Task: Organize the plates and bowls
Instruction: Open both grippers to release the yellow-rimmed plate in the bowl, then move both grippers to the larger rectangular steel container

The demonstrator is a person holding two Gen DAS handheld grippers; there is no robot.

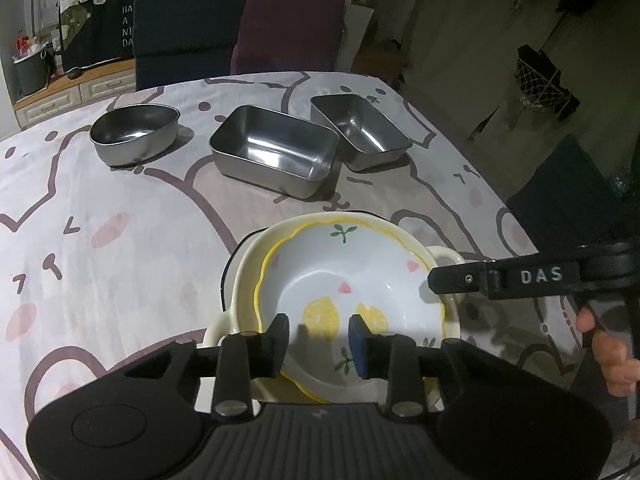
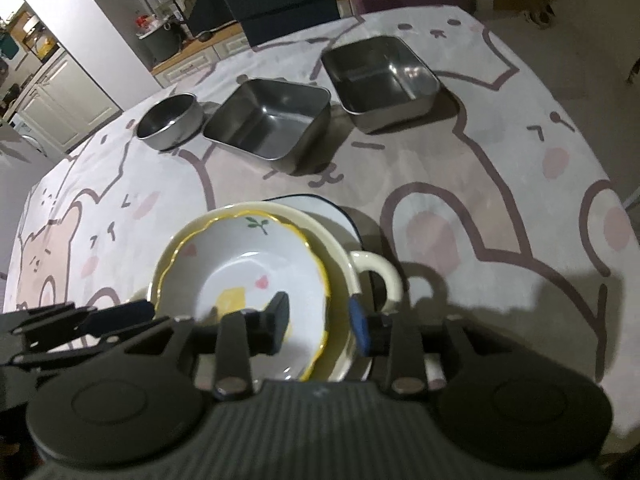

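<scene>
A lemon-print bowl (image 1: 352, 280) with a yellow wavy rim sits nested in a cream handled bowl (image 1: 444, 254), which rests on a dark-rimmed white plate (image 1: 236, 256). The same stack shows in the right wrist view: lemon bowl (image 2: 240, 272), cream bowl's handle (image 2: 380, 268), plate (image 2: 320, 202). My left gripper (image 1: 319, 338) is open above the lemon bowl's near rim. My right gripper (image 2: 319, 322) is open with its jaws on either side of the stack's right rim; it also shows from the side in the left wrist view (image 1: 460, 278). Neither holds anything.
Three steel containers stand in a row at the far side: a round one (image 1: 134, 134), a large rectangular one (image 1: 274, 150) and a smaller rectangular one (image 1: 360, 130). The table has a bear-print cloth (image 1: 100, 240). Chairs (image 1: 188, 32) stand behind the table.
</scene>
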